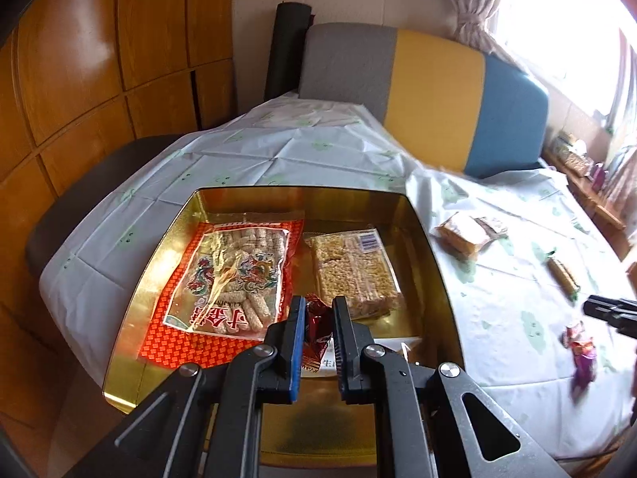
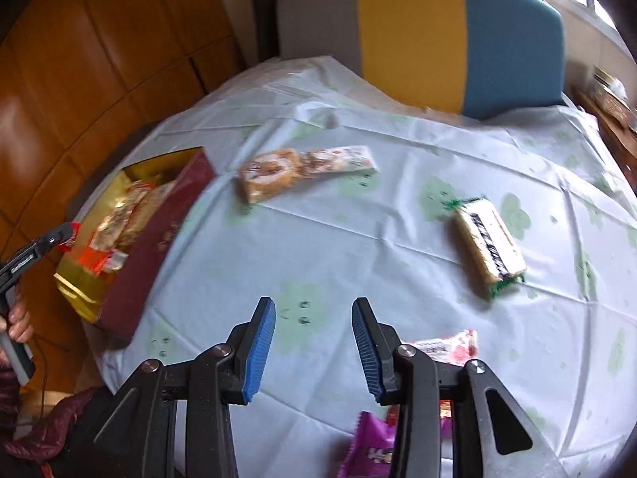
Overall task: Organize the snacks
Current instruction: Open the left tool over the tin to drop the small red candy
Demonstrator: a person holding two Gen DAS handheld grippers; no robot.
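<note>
Left gripper (image 1: pixel 318 310) is clamped on a small dark-red wrapped candy (image 1: pixel 317 326), held over the near part of the gold tin (image 1: pixel 430 247). In the tin ahead of it: red-orange packet of puffed sticks (image 1: pixel 231 279) to its front-left, clear pack of rice crackers (image 1: pixel 354 275) to its front-right, both flat on the bottom. Right gripper (image 2: pixel 313 310) has its jaws spread wide, holding nothing, above the pale floral tablecloth (image 2: pixel 358 239). Ahead of it lie a cake-roll pack (image 2: pixel 274 175) and, front-right, a green-edged wafer pack (image 2: pixel 487 247); purple packet (image 2: pixel 370 446) lies just under it. Striped grey-yellow-blue chair back (image 2: pixel 410 36) stands beyond the table, wooden panelling (image 1: pixel 79 59) to the left.
</note>
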